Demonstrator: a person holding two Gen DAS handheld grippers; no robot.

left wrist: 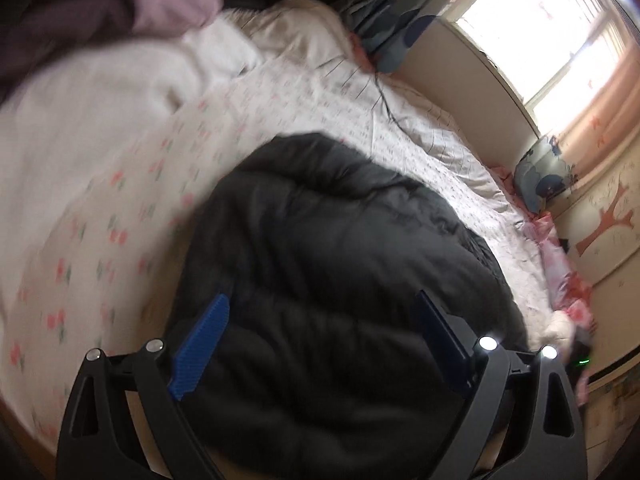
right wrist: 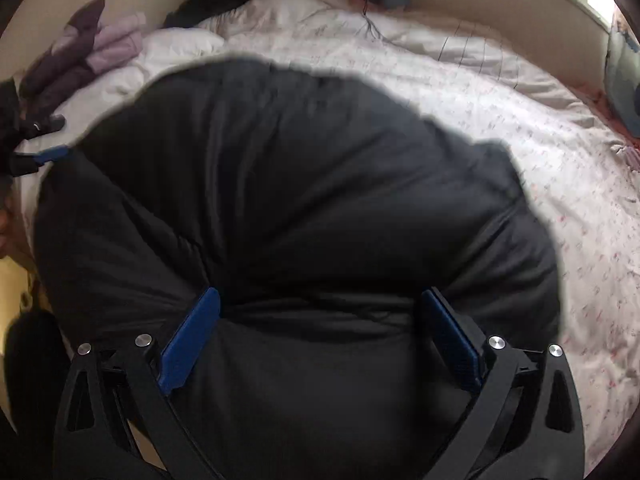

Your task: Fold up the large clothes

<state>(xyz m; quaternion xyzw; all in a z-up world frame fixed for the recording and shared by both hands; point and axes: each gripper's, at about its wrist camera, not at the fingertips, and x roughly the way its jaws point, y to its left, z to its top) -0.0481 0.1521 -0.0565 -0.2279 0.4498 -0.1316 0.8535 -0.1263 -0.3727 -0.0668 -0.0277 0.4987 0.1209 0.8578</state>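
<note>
— White with little pink flowers, what is that big thing?
— It is the bed (right wrist: 500, 128). Its sheet is spread wide and it carries all the clothes.
— And the big dark lump on it?
— That is the black puffy coat (right wrist: 288, 184). It lies on the near part of the bed, bunched up and thick, and it fills most of both views.
— What is piled at the far left?
— Some purple and pink clothes (right wrist: 100, 52), and a white blanket (left wrist: 100, 92) just beside them.
— Where is the right gripper (right wrist: 320, 336)?
— Close over the coat. Its blue fingers (right wrist: 192, 344) are spread wide apart, with coat between them, but they are not squeezing it.
— And the left gripper (left wrist: 324, 340)?
— It is also above the coat. Its fingers (left wrist: 202, 348) are wide apart too and hold nothing. In the right view its blue tip sits at the coat's left edge.
— What is the smallest thing?
— A thin dark cord (left wrist: 384, 100) lying on the sheet.
</note>
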